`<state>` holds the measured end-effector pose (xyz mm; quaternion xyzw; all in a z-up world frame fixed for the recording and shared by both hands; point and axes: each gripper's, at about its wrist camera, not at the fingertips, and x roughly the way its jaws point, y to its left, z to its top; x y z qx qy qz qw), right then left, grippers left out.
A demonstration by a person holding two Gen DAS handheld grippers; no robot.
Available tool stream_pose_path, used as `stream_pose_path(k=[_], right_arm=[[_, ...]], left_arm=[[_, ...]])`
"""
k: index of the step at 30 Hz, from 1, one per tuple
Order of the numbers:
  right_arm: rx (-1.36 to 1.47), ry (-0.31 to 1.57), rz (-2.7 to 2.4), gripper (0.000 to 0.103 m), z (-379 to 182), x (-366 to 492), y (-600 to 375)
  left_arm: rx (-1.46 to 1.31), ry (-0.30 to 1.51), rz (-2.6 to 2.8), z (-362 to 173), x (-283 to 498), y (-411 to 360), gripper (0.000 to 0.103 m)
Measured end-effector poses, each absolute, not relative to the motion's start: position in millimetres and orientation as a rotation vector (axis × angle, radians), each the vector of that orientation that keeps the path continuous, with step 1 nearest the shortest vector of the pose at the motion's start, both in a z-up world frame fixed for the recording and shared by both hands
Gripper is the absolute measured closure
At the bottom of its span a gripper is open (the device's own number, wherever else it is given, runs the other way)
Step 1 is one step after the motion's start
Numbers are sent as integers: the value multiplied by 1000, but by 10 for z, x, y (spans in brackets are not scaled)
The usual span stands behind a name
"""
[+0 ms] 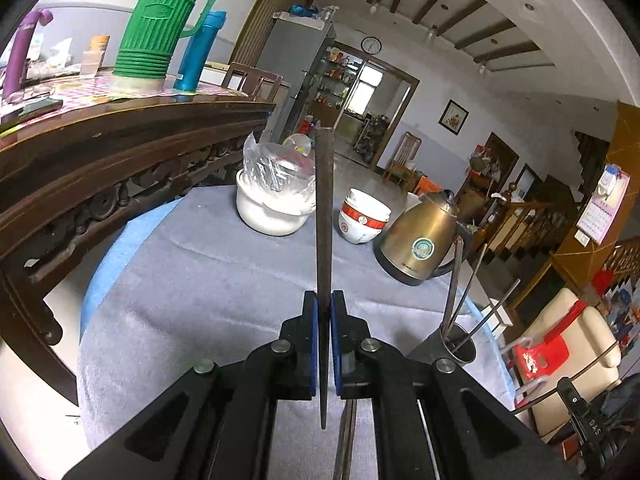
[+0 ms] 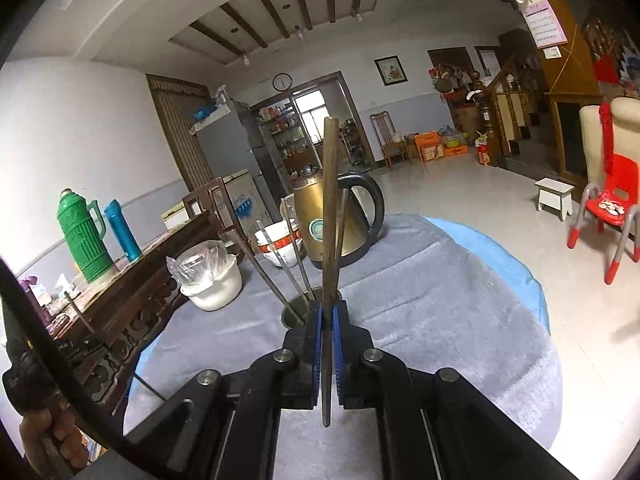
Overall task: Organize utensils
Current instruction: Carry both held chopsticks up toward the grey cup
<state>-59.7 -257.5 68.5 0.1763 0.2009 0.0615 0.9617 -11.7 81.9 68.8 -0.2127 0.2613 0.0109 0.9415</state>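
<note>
A: Left tongs (image 1: pixel 324 344), lower centre of frame: clenched on a long dark tapered chopstick (image 1: pixel 323 216), blue pads tight against it, stick running straight up the middle of the view, thick end at the top.

B: Right tongs (image 2: pixel 327 344), lower centre as well: clamped on a brownish wooden chopstick (image 2: pixel 329 216), upright, thick end toward the upper middle.

A: Round steel utensil cup (image 1: pixel 460 346), lower right of the left view, standing on the grey fleece-covered tabletop (image 1: pixel 200 300). Several thin metal chopsticks (image 1: pixel 454 292) leaning out of it.

B: Same cup (image 2: pixel 294 314) just left of and behind the right tongs in the right view; rim partly hidden by the fingers. Held stick above the tabletop; whether its lower tip touches anything, cannot tell.

A: Mid-frame, left view: white pot lined with clear plastic bag (image 1: pixel 272 200), stacked red-and-white bowls (image 1: pixel 362 216), brass-coloured electric kettle (image 1: pixel 420 240).

B: Upper left: green ribbed thermos (image 1: pixel 160 28) and blue flask (image 1: pixel 200 52) on a dark carved wooden sideboard (image 1: pixel 100 140).
</note>
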Motion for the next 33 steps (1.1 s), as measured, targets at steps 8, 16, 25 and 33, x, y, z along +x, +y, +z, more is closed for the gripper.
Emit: stream_pose_path(k=[8,16,25,33], right_arm=[[349,411,147,97,725,-558,-2483],[342,419,159,97,737,-537,-2414],[347,424,161,97,719,-524,-2416],[355,350,144,97,943,-437,-2554]], left_arm=[[-388,593,68,647,30,700,97],[-368,620,89,616,81,671,97],[-394,618,52,672,127,653,97],[-442,545,-61,1030,363,441,97]])
